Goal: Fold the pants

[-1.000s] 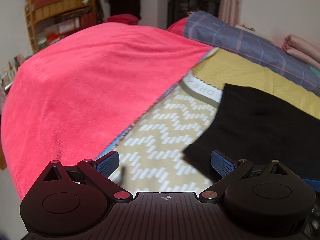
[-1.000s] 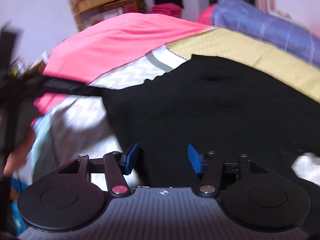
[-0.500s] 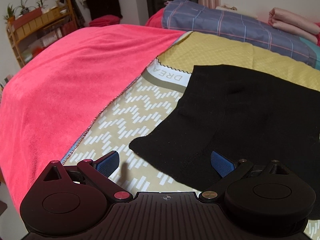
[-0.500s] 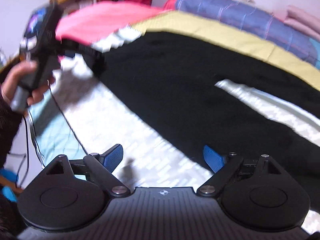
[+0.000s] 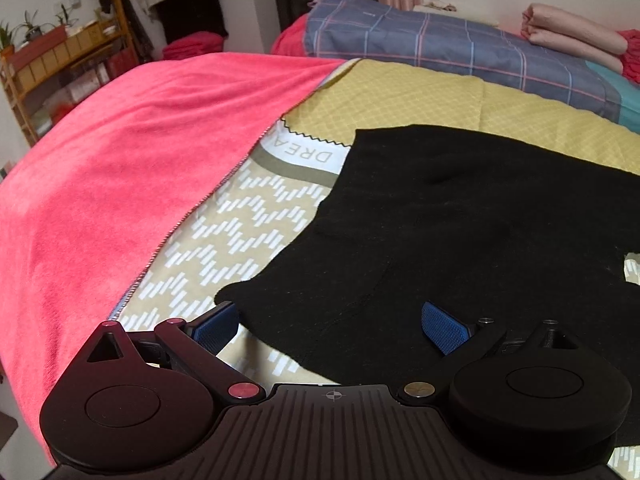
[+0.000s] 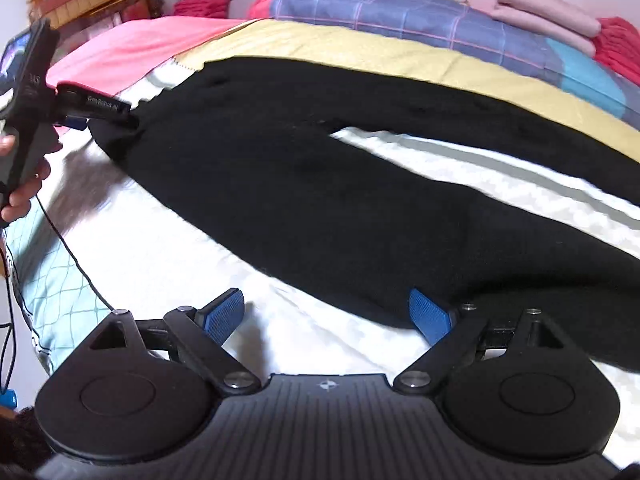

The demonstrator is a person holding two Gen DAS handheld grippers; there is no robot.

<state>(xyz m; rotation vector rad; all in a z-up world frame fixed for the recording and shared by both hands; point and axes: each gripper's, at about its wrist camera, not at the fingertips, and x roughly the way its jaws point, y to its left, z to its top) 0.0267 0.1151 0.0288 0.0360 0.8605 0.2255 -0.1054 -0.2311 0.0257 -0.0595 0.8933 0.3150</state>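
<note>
Black pants [image 6: 320,184] lie spread flat on the bed, legs parted and running to the right. In the left wrist view the waist end of the pants [image 5: 460,220] fills the right half. Its near corner lies between the fingers of my left gripper [image 5: 329,326], which is open and not pressing on it. My right gripper [image 6: 327,316] is open wide over the near leg's lower edge, black cloth by its right pad [image 6: 430,316]. The right wrist view also has the left gripper [image 6: 120,120] at the waist corner, held by a hand [image 6: 24,188].
A pink blanket [image 5: 120,160] covers the bed's left side. A yellow cover [image 5: 420,96], a plaid quilt [image 5: 440,44] and folded pink cloth [image 5: 572,36] lie behind the pants. A wooden shelf [image 5: 52,64] stands far left. A black cable [image 6: 68,248] trails off the bed edge.
The left gripper moved right, so the pants' waist corner now sits between its fingers. The right gripper opened wider and travelled right along the pants to the near leg.
</note>
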